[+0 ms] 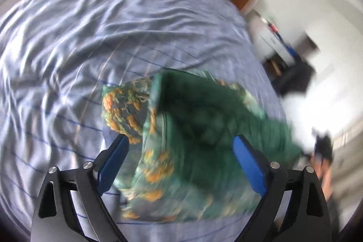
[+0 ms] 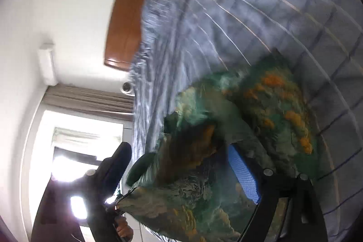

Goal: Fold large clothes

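On the striped bedsheet (image 1: pixel 68 42) lies a green garment (image 1: pixel 192 128), no writing legible.

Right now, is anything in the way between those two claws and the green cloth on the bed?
Nothing visible. The green cloth lies bunched on the bed, right between the open fingers of the left gripper and the right gripper.

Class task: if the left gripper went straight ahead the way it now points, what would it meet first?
Most likely the green floral garment bunched on the striped bedsheet, lying right ahead of the open left gripper. Blur leaves the depth uncertain.
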